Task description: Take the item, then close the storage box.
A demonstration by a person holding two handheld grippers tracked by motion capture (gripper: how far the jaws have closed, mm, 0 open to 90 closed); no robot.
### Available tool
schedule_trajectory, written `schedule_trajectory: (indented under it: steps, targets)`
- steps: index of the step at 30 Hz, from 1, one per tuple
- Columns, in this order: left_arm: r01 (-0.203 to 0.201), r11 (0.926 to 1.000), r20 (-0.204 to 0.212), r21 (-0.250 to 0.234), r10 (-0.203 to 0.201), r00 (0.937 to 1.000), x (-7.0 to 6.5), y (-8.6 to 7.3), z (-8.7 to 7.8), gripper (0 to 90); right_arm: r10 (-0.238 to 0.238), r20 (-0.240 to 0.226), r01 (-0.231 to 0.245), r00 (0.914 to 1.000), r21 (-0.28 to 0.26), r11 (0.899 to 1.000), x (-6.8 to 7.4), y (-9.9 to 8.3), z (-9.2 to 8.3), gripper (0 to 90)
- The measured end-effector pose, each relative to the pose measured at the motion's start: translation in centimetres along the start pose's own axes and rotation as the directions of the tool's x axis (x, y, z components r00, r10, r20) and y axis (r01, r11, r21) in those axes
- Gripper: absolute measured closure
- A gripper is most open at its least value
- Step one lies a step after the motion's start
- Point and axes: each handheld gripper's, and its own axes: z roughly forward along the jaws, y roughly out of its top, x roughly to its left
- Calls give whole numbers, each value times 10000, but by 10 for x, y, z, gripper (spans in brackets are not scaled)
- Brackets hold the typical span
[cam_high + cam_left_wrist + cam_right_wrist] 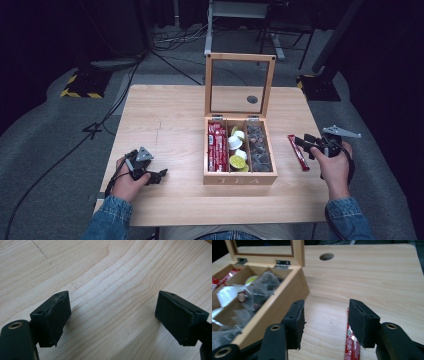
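Left gripper (pixel 159 176) rests near the table's front left corner, jaws apart. Right gripper (pixel 325 322) (jaws apart, empty) straddles the red sachet (pixel 298 152) beside the tea box (pixel 240 178); light, limp, likely slippery: pinch mid-length.

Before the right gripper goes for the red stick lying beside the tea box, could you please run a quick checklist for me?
1. Right gripper open: ok, jaws apart.
2. Red stick free on the table, apart from the tea box: ok.
3. Stick between the jaws: not ok, it lies under the far jaw in the right gripper view.
4. Box lid up: ok.
5. Room in the red-stick compartment: cannot tell.
6. Left gripper open, holding nothing: ok.
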Motion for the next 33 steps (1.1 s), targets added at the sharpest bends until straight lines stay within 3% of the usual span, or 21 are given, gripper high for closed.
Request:
schedule_trajectory:
  steps: [11,15,21,27,33]
  targets:
    - [32,10000,-77,-55,-32,10000,0,1,1,137,-544,-674,503,9962,-607,9969,16,35,-13,442]
    - [31,10000,-76,-57,-31,10000,0,1,1,137,-733,-1259,648,9893,-701,9954,19,54,-11,420]
    - [54,10000,-75,-65,-55,10000,-1,0,1,137,-1006,-1224,923,9874,-721,9931,23,79,-7,412]
    - [17,10000,-42,-50,-17,10000,0,0,1,138,-949,-1409,850,9855,-746,9936,26,93,0,403]
    - [-62,10000,-8,-63,62,10000,1,0,1,138,-1235,-1316,1119,9836,-927,9894,30,109,5,368]
